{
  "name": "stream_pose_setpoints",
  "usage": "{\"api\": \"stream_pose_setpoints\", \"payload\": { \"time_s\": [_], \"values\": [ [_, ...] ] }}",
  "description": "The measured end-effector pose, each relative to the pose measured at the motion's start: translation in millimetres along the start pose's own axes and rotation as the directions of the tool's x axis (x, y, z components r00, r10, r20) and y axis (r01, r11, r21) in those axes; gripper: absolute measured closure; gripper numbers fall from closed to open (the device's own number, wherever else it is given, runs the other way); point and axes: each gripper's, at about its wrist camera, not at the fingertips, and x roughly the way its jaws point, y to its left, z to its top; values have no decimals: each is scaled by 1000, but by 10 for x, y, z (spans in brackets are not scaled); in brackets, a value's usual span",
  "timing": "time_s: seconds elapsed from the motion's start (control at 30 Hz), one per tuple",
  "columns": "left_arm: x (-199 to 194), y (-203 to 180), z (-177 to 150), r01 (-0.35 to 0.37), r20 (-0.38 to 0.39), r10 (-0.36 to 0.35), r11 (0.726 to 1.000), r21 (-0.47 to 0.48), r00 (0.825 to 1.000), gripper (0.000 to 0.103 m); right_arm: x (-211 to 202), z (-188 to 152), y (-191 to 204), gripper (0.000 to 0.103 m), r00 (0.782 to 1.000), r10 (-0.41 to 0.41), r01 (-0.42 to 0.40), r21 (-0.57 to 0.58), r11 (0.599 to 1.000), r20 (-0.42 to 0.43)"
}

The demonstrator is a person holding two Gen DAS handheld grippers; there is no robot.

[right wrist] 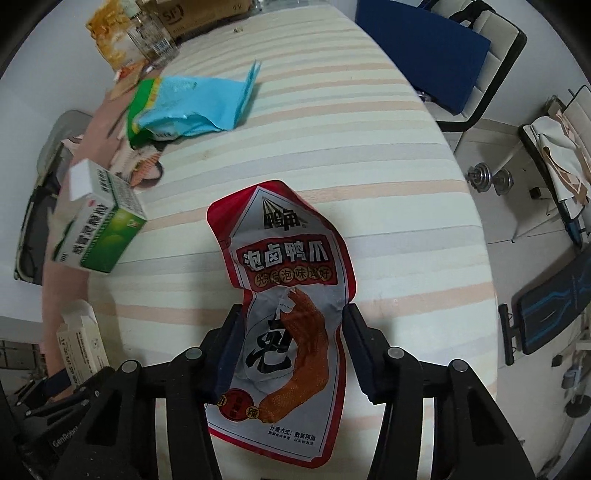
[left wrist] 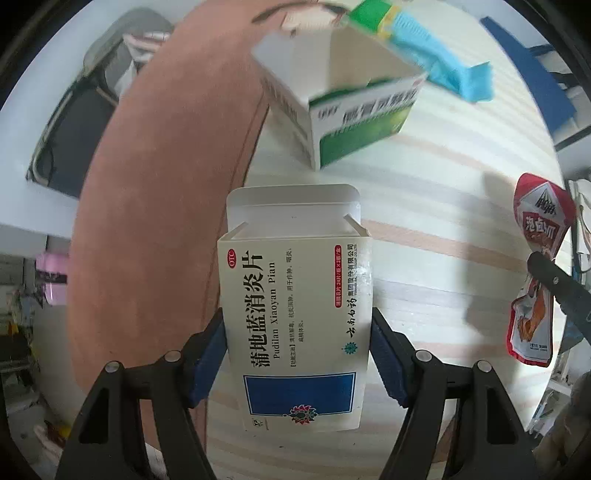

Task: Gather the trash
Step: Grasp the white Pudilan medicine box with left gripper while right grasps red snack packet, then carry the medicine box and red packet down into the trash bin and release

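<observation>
My left gripper (left wrist: 297,332) is shut on a cream medicine box (left wrist: 295,314) with a blue panel. Its blue pads (left wrist: 210,350) press both long sides, and the open top flap points away from me. In the right wrist view my right gripper (right wrist: 291,347) is shut on a red snack packet (right wrist: 288,258), which bends at its waist between the pads (right wrist: 229,350). A green and white medicine box (left wrist: 354,122) lies open on the striped table (right wrist: 332,147), and a crumpled blue wrapper (right wrist: 192,103) lies farther back. The same packet (left wrist: 535,266) shows at the right edge of the left wrist view.
A pinkish-brown cloth (left wrist: 159,221) covers the table's left edge. Jars and a cardboard box (right wrist: 155,33) stand at the far end. A blue chair (right wrist: 424,59), dumbbells (right wrist: 491,181) and a bench (right wrist: 554,310) stand on the floor to the right.
</observation>
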Motion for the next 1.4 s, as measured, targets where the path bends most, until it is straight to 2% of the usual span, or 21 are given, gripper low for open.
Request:
{"api": "stream_pose_setpoints", "payload": {
  "time_s": [0.03, 0.07, 0.1, 0.2, 0.4, 0.63, 0.73, 0.87, 1.0, 1.13, 1.17, 1.4],
  "values": [
    [-78, 33, 0, 4, 18, -4, 1000, 9, 1000, 33, -51, -20, 7, 62, 1000, 11, -11, 5, 1000, 5],
    [-162, 2, -7, 8, 32, -8, 1000, 15, 999, 33, -121, -46, 11, 99, 999, 34, -34, 7, 999, 13],
    [-253, 23, -46, 14, 53, -15, 1000, 23, 998, 33, -210, -48, -18, 103, 999, 36, -36, 13, 999, 13],
    [-473, 92, -158, 38, 97, -42, 999, 39, 994, 33, -413, -112, 54, 103, 998, 54, -55, 14, 998, 25],
    [-852, 227, -549, 94, 179, -108, 992, 82, 978, 33, -907, -603, 104, 103, 993, 73, -76, 39, 996, 91],
    [-1057, 711, -1291, 167, 221, -205, 970, 178, 953, 33, -1563, -1715, 346, 103, 982, 67, -86, 99, 991, 178],
    [-1014, 942, -1643, 182, 199, -225, 960, 211, 954, 33, -1735, -2276, 461, 103, 980, 78, -105, 144, 984, 184],
    [-852, 1202, -2074, 226, 127, -259, 947, 230, 957, 33, -1799, -3054, 627, 103, 984, 107, -133, 190, 973, 140],
    [-527, 1383, -2485, 262, 17, -273, 939, 222, 962, 33, -1620, -3727, 754, 103, 989, 134, -143, 220, 965, 56],
    [10, 1478, -2769, 277, -90, -264, 943, 185, 960, 33, -1173, -4249, 769, 103, 989, 146, -132, 252, 959, -37],
    [131, 1490, -2815, 275, -96, -262, 946, 171, 960, 33, -1048, -4364, 733, 103, 987, 152, -132, 264, 955, -56],
    [1579, 1311, -2866, 303, -215, -271, 944, 130, 938, 32, 396, -4971, 366, 103, 957, 231, -151, 379, 913, -174]
  ]
}}
